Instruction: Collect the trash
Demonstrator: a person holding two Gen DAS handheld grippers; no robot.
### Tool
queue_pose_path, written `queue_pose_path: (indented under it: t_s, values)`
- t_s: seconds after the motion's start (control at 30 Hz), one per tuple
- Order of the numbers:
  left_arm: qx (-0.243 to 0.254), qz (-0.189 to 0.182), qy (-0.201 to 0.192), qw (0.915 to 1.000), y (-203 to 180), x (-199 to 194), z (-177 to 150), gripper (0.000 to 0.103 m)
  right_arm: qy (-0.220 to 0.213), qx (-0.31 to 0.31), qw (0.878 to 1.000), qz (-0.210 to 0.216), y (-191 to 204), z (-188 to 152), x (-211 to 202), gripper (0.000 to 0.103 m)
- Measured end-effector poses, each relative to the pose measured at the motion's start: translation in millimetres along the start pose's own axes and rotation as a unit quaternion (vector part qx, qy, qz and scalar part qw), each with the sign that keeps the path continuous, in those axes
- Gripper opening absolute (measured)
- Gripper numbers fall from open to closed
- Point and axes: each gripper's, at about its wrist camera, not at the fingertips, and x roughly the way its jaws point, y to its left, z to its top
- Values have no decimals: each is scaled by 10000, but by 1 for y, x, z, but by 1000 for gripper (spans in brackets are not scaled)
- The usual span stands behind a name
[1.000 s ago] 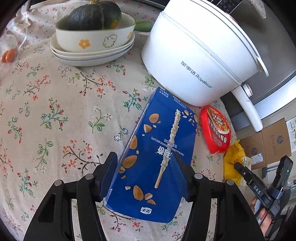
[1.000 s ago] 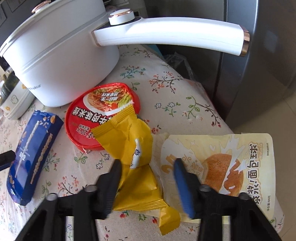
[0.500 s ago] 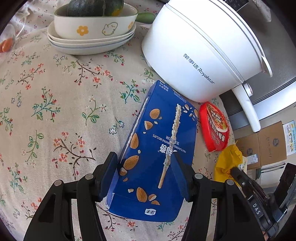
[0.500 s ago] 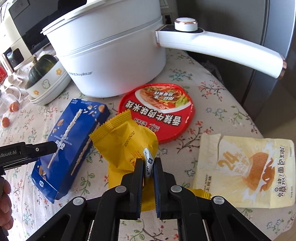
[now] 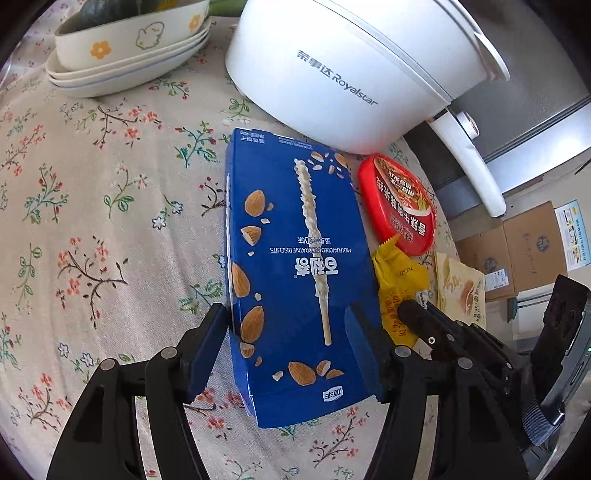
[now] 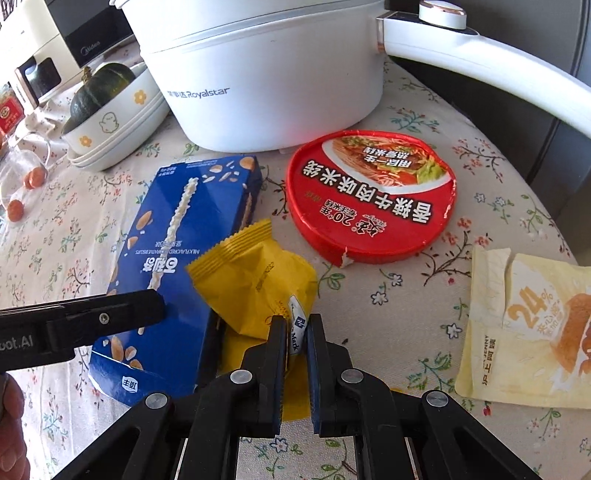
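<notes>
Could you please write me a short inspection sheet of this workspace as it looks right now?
Surface: table under a floral tablecloth.
Job's things: blue biscuit box lying flat; yellow wrapper beside it, pinched at one end; red noodle lid flat by the pot; pale bread bag near the table edge.
Clutter: white electric pot with long handle; stacked dishes holding a dark squash.
Grippers: left gripper open, fingers either side of the box; right gripper shut on the wrapper.
Cables: nothing seen.
Surroundings: cardboard boxes on the floor; microwave behind the dishes.
</notes>
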Motion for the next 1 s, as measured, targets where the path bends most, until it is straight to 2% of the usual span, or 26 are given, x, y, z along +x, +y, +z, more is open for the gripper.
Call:
queue_pose_path:
  t_s: [0.07,0.13,0.17,0.2,0.37,0.43,0.5,0.6,0.67,0.8,0.87,0.93,1.0]
  values:
    - [-201,-346,13,9992,3,1,-1,68,30,35,10000,43,-2,0,2,9]
    - [-710,-1097,78,9914,13,3,-2,68,86,51,9999,94,-4,-1,3,9]
    - [-988,-1249,72,9872,16,4,-4,68,94,28,9999,92,-3,-2,3,10]
    - [-1141,-1262,58,9854,19,5,-5,68,84,-3,9999,60,-2,-3,3,10]
    - [-1059,-1092,28,9884,14,4,-7,71,-18,10,9998,189,1,-2,-3,10]
    - [-1186,-1223,-68,9854,15,0,-8,74,-54,-34,9997,223,3,-1,-5,10]
    - [-1394,-1524,-226,9782,24,-4,-9,76,-56,-46,9994,338,5,-2,-6,10]
    - [-1753,-2028,-295,9630,35,-5,-11,77,-19,-11,9989,478,6,-3,-6,10]
    - [-1860,-2214,-324,9567,38,-5,-12,76,-12,-66,9988,485,9,-4,-6,10]
    - [-1872,-2243,-431,9554,40,-9,-13,76,-127,-82,9978,638,14,-3,-11,10]
    - [-1937,-2272,-339,9538,42,-9,-13,77,-181,-57,9974,700,15,0,-14,10]
    - [-1908,-2059,-224,9595,44,-14,-14,77,-248,-78,9974,668,15,1,-18,10]
    - [-1761,-1644,-276,9702,44,-25,-13,77,-376,-108,9975,587,14,2,-23,10]
